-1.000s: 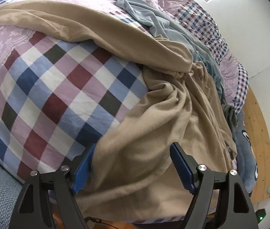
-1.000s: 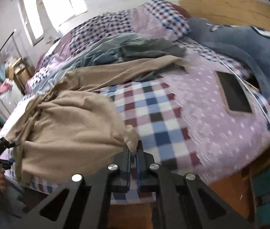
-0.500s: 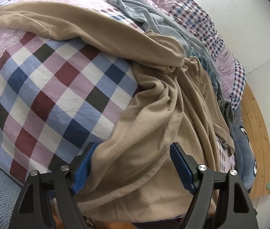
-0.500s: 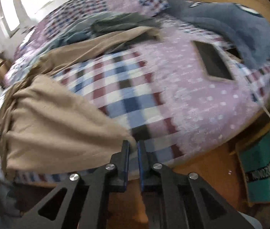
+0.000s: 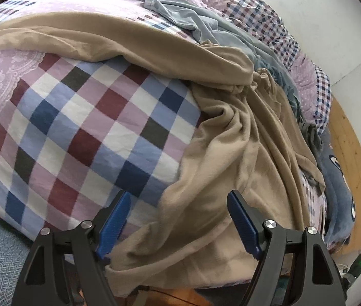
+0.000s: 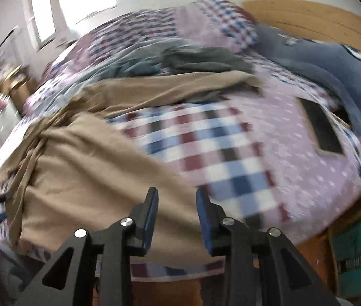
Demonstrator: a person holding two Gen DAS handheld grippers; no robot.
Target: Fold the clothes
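Note:
A tan garment (image 5: 221, 153) lies spread over the bed, one long part running along the far side and its bulk draped over the near edge. My left gripper (image 5: 177, 219) is open above that draped bulk, the cloth below its blue pads and not pinched. In the right wrist view the same tan garment (image 6: 86, 168) hangs over the bed's edge. My right gripper (image 6: 176, 216) hovers over its corner with the jaws opening; cloth shows in the gap, and the pads do not press on it.
The checked and lilac bedspread (image 5: 78, 127) covers the bed. Grey-blue clothes (image 5: 206, 23) lie crumpled behind the tan garment. A dark blue plush pillow (image 6: 333, 61) and a dark flat tablet (image 6: 320, 130) lie near the wooden headboard (image 6: 308, 17). A teal box (image 6: 353, 260) stands on the floor.
My right gripper, shut on the garment's corner earlier, has parted its jaws and let the cloth drop on the bed edge. More checked bedspread shows beside the left gripper, which stayed open.

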